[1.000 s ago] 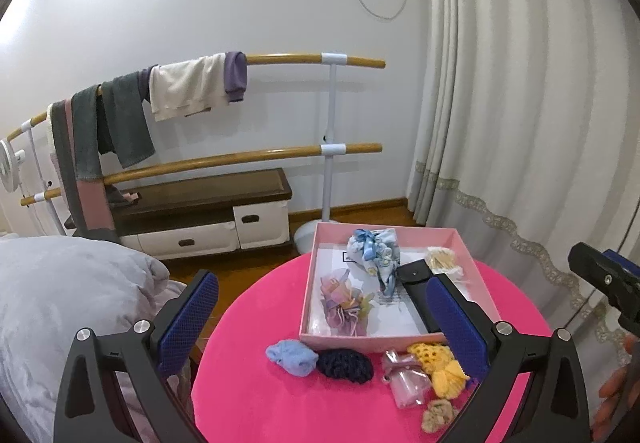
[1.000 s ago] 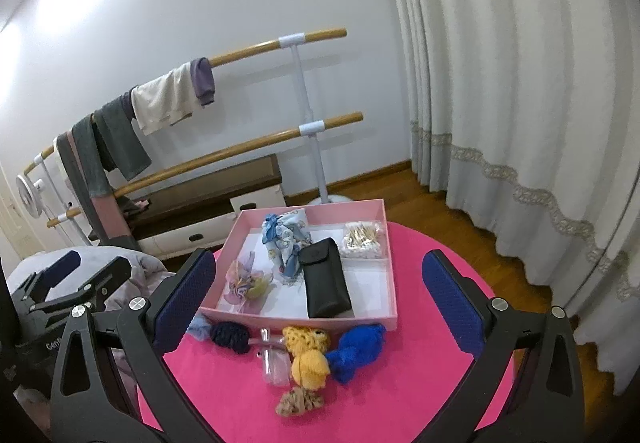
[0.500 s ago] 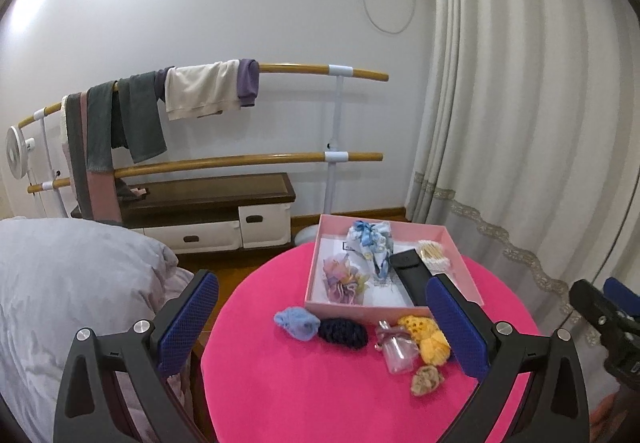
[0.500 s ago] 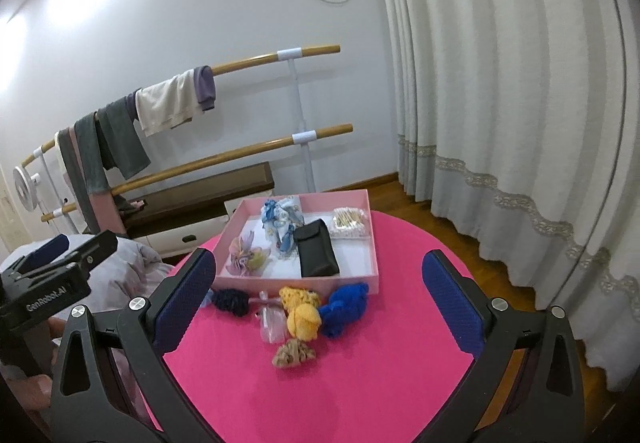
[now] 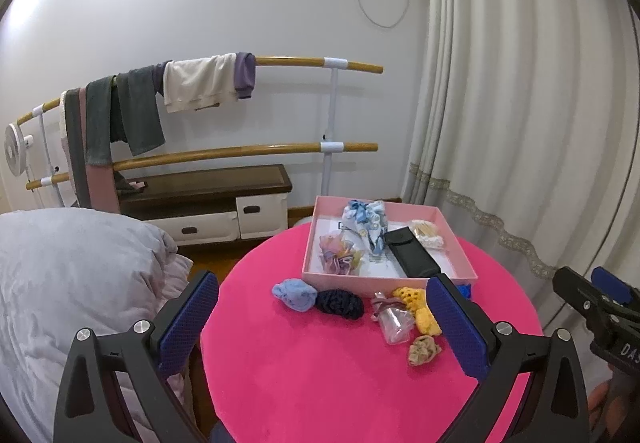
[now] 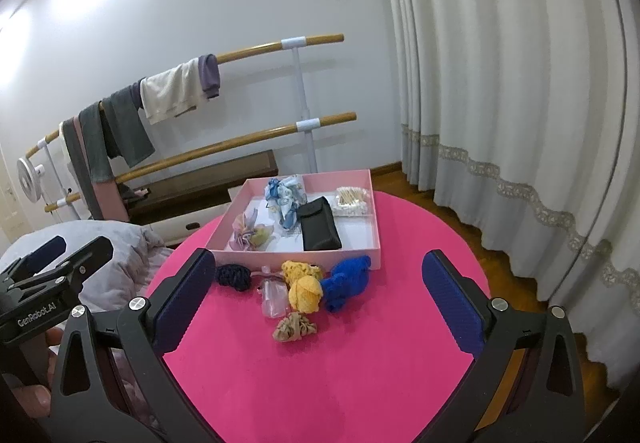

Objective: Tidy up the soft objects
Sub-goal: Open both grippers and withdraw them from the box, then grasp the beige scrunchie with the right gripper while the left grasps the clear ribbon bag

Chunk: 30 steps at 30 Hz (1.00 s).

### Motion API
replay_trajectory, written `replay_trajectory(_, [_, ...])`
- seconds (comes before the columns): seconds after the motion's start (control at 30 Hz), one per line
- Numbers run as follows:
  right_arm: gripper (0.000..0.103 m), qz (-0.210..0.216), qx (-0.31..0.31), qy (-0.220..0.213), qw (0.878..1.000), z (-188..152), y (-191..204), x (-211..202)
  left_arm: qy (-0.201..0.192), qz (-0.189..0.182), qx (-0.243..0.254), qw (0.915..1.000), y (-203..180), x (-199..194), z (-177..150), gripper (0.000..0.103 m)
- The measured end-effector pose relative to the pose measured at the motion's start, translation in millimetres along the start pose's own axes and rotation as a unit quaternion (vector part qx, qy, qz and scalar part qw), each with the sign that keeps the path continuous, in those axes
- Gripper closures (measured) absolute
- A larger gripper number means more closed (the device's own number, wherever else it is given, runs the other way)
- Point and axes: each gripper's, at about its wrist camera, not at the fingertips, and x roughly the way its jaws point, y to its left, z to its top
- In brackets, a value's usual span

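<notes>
Left wrist view: left gripper (image 5: 320, 327) spread wide, holding nothing, hovering above the near edge of the pink table (image 5: 320, 395). Right wrist view: right gripper (image 6: 316, 301) likewise spread and empty.

Pink tray (image 5: 456, 243) sits at frame centre, far side of the table. Inside: pastel scrunchie (image 5: 340, 257) at its lower left, blue-and-white patterned scrunchie (image 5: 366, 219) at the back, black pouch (image 5: 410, 257) lying diagonal, cotton swabs (image 5: 426, 235) at the back right.

Loose items lie in a row on the table just in front of the tray, left to right in the left wrist view:
- light blue scrunchie (image 5: 294, 295)
- navy scrunchie (image 5: 340, 303), touching the light blue one
- clear packet (image 5: 394, 319) with a small ribbon
- yellow scrunchies (image 5: 420, 309), partly behind the finger
- tan scrunchie (image 5: 424, 349), nearest the camera
- royal blue scrunchie (image 6: 346, 281), seen clearly only in the right wrist view, against the tray's front wall.

Handling judgement: all appear light, soft, compressible fabric; nothing fragile except perhaps the packet. Low slip risk on the textured pads. Pinch across the bunched middle of each, from above, so the fabric gathers between the pads rather than trailing. Tan scrunchie stands apart, so it looks the easiest first pick; the yellow, blue and packet cluster is touching, so a grab there could drag a neighbour.
</notes>
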Motion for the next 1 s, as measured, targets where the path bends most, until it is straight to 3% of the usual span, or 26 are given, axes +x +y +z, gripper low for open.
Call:
replay_trajectory(0.33, [0.000, -0.002, 0.003, 0.033, 0.999, -12, -5, 23, 0.037, 0.009, -0.001, 0.9993, 6, 20, -9, 0.000])
replay_trajectory(0.83, [0.001, 0.029, -0.004, 0.170, 0.985, -78, 12, 123, 0.139, 0.023, -0.002, 0.9900, 18, 107, -35, 0.000])
replay_trajectory(1.0, [0.012, 0.036, -0.007, 0.202, 0.979, -96, 16, 155, 0.158, 0.028, 0.002, 0.9870, 22, 139, -42, 0.000])
